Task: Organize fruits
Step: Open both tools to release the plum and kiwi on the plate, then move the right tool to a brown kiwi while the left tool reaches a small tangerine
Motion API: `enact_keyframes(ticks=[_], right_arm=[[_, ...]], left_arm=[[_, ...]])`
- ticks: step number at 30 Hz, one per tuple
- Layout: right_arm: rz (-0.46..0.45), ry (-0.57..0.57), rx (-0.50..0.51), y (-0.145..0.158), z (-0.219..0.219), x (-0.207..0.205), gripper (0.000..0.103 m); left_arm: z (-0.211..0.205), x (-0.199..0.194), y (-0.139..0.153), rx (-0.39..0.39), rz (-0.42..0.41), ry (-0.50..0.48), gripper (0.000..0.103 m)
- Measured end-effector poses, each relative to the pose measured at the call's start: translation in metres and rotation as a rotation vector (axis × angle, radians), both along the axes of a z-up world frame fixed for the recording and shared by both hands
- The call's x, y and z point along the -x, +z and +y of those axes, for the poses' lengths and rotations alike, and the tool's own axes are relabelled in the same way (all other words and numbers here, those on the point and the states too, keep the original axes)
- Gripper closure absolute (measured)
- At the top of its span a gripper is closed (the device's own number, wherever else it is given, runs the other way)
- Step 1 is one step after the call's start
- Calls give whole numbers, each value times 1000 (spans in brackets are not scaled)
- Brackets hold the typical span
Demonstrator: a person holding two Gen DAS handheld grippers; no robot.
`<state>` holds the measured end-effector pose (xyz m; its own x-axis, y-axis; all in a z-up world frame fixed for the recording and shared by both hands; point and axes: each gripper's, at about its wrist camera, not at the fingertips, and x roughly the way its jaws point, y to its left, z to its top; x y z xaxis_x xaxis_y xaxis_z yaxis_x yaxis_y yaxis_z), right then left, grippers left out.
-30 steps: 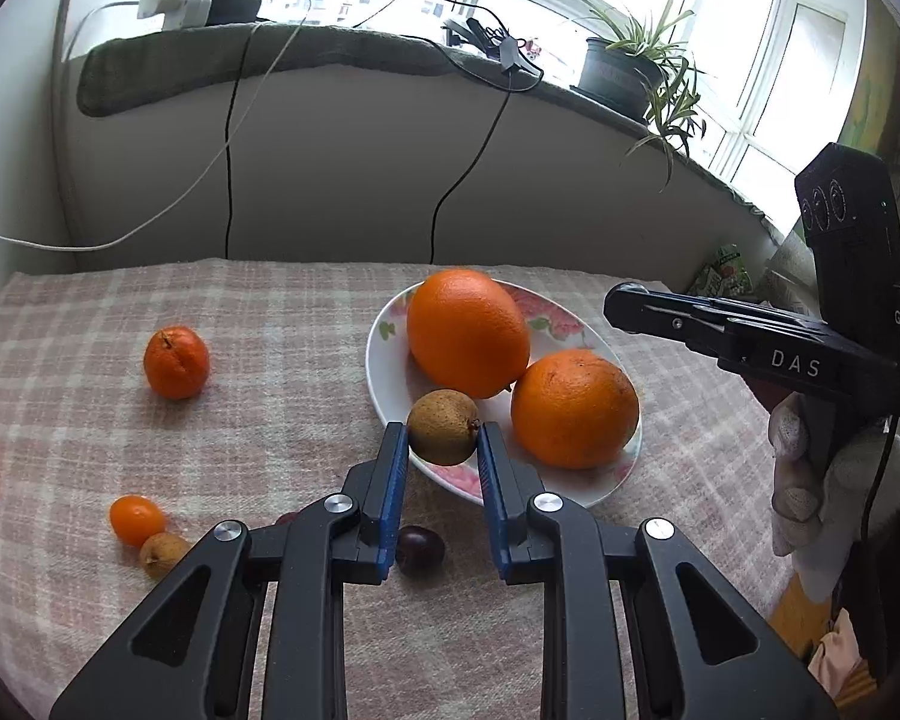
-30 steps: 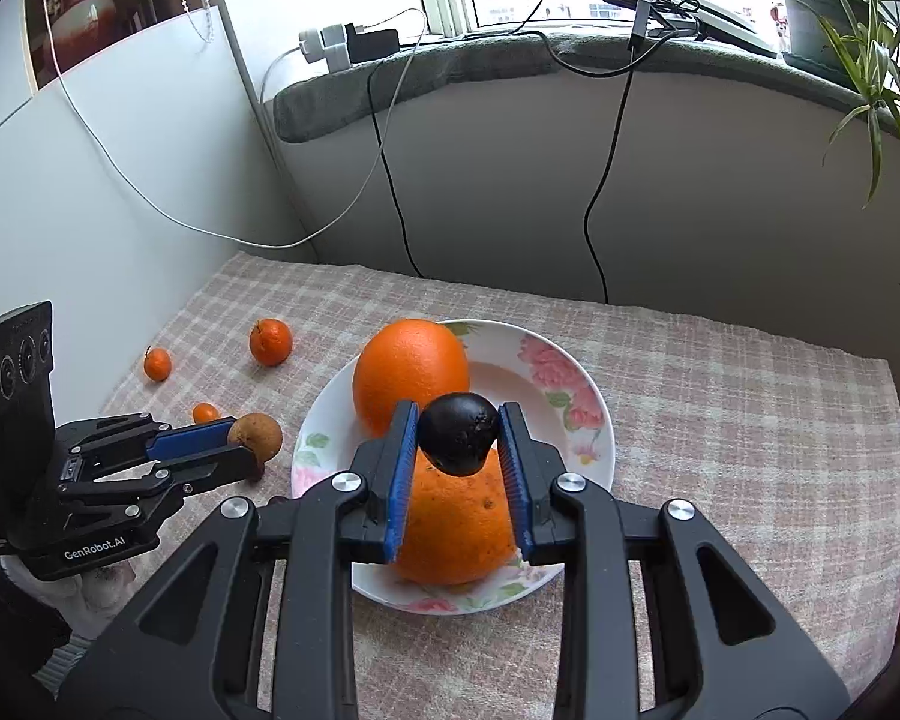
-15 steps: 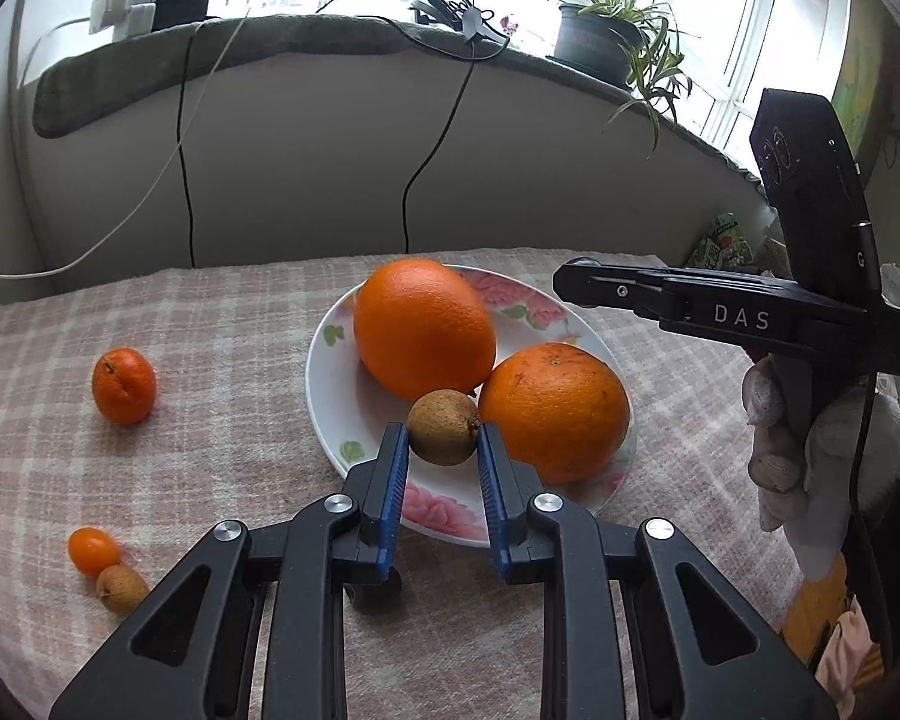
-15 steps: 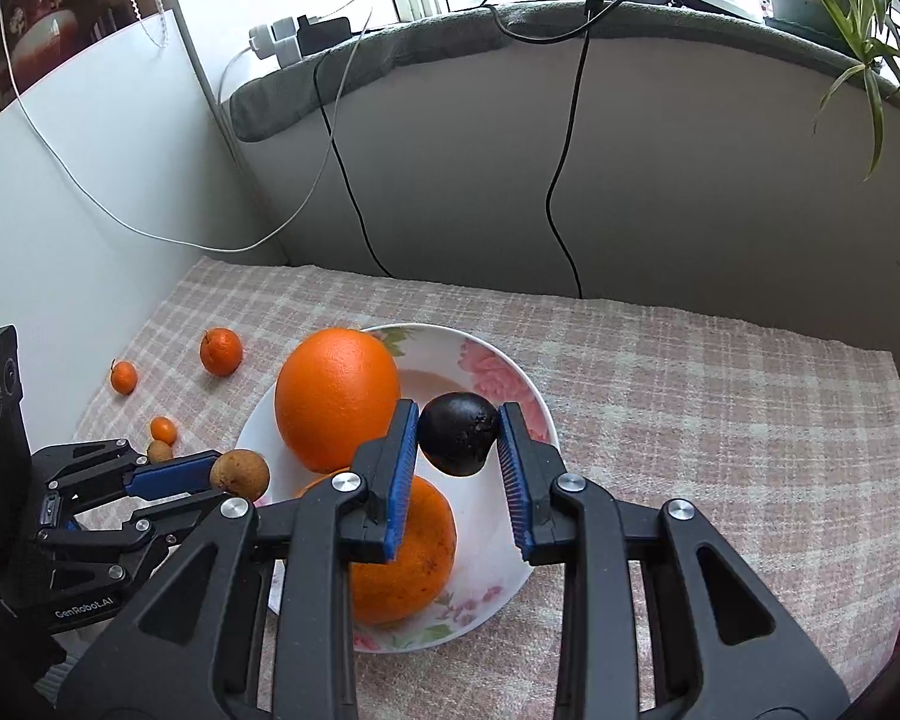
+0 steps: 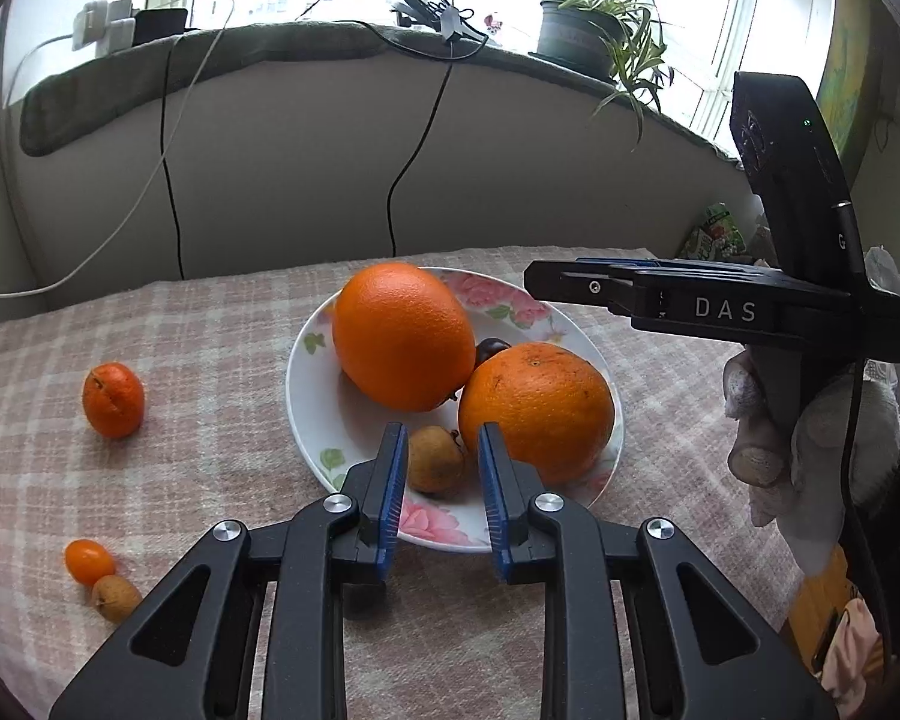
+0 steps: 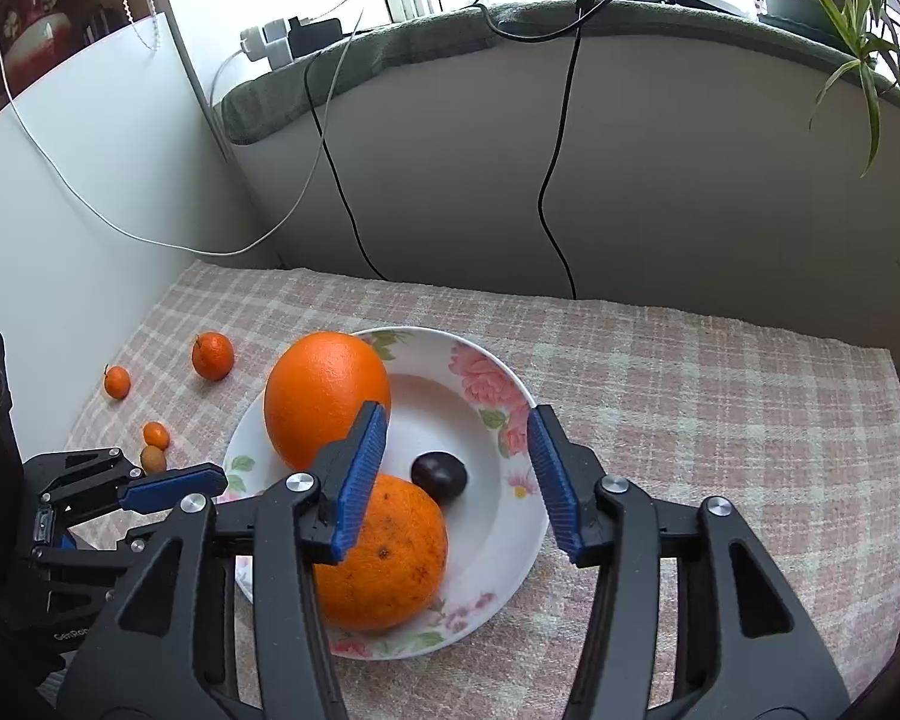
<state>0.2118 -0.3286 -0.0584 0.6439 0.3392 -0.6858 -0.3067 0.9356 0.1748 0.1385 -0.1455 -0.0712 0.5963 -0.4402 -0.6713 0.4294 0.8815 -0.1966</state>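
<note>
A white flowered plate (image 5: 312,396) (image 6: 510,540) holds two big oranges (image 5: 403,336) (image 5: 537,411), a dark plum (image 6: 439,476) (image 5: 491,348) and a small brown fruit (image 5: 435,459). My left gripper (image 5: 437,462) is open, its blue pads either side of the brown fruit, which rests on the plate. My right gripper (image 6: 456,468) is open wide above the plate, and the plum lies on the plate below it. In the left wrist view the right gripper (image 5: 576,282) hovers over the plate's right rim.
On the checked cloth left of the plate lie a mandarin (image 5: 113,400) (image 6: 213,355), a small orange fruit (image 5: 88,561) (image 6: 156,434), a brown fruit (image 5: 114,598) and another small orange one (image 6: 117,382). Cables hang on the back wall. A potted plant (image 5: 576,42) stands on the sill.
My right gripper opened and let the plum drop onto the plate. My left gripper opened and released the brown fruit onto the plate.
</note>
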Motion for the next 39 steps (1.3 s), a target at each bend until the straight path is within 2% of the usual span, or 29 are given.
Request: enact_keyframes(ticks=[2, 3, 5, 7, 13, 28, 39], right_arm=[[-2, 0, -1, 1, 0, 0, 46], [-3, -3, 1, 2, 0, 0, 44], [-7, -8, 3, 3, 0, 1, 33], [-12, -8, -1, 4, -1, 2, 28], [-28, -35, -9, 8, -3, 4, 16], [-66, -24, -31, 25, 10, 29, 15], [-92, 86, -33, 34, 51, 62, 15]], left_arm=[[-1, 0, 0, -2, -4, -2, 80], [0, 0, 1, 0, -5, -2, 75], [1, 0, 1, 7, -6, -1, 62], [3, 1, 1, 10, -3, 4, 48], [6, 1, 2, -7, -1, 22, 40], [39, 11, 11, -7, -4, 86, 38], [103, 13, 17, 0, -9, 200, 39]])
